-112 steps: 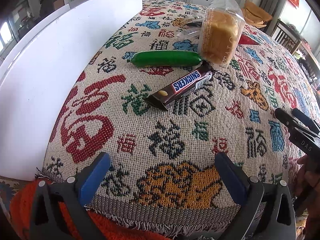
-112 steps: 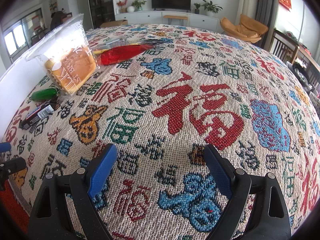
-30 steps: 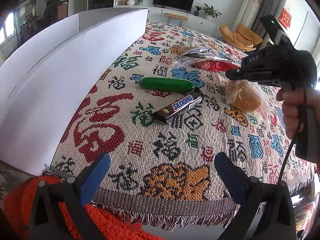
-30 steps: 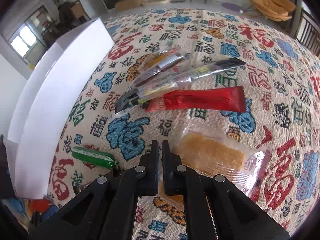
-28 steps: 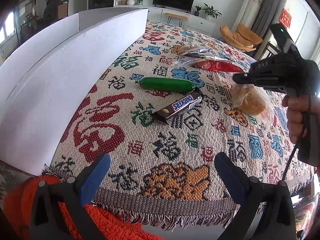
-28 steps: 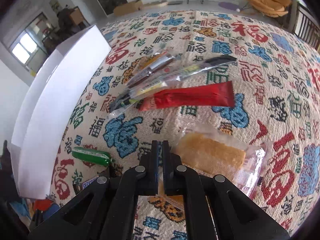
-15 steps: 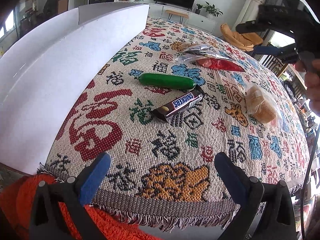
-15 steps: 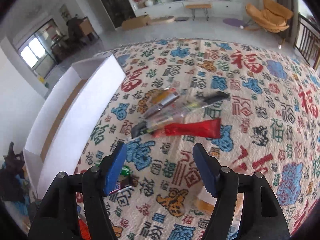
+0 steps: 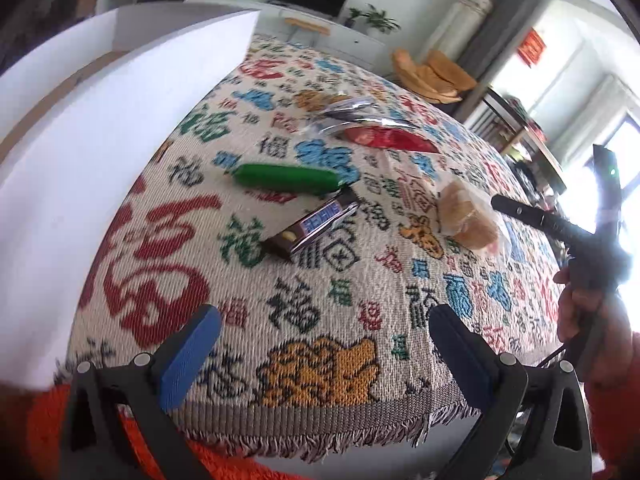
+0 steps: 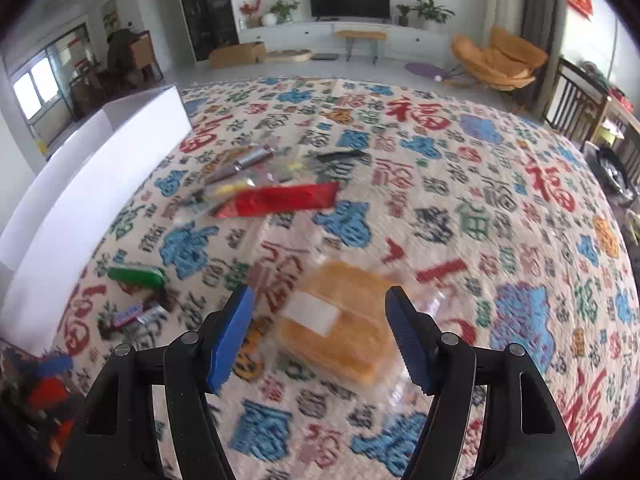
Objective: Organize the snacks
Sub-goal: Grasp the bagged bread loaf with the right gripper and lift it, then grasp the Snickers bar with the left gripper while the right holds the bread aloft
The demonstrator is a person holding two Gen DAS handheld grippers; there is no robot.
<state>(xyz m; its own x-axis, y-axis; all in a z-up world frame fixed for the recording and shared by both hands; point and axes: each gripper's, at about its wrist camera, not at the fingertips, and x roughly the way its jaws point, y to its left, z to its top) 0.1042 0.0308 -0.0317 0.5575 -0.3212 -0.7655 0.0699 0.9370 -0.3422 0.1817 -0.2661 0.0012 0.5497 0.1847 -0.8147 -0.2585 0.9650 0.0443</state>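
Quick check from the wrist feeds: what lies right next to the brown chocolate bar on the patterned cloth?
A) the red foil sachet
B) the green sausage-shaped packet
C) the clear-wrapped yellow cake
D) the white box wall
B: the green sausage-shaped packet lies just past the far end of the brown chocolate bar; the other things lie farther off.

- Left gripper [image 9: 320, 344]: black frame, blue ribbed pads, silver screws.
- Right gripper [image 10: 320, 332]: the same build; a black cable runs below the hand [image 9: 580, 300].
- Sleeve [image 9: 612, 404]: orange-red.
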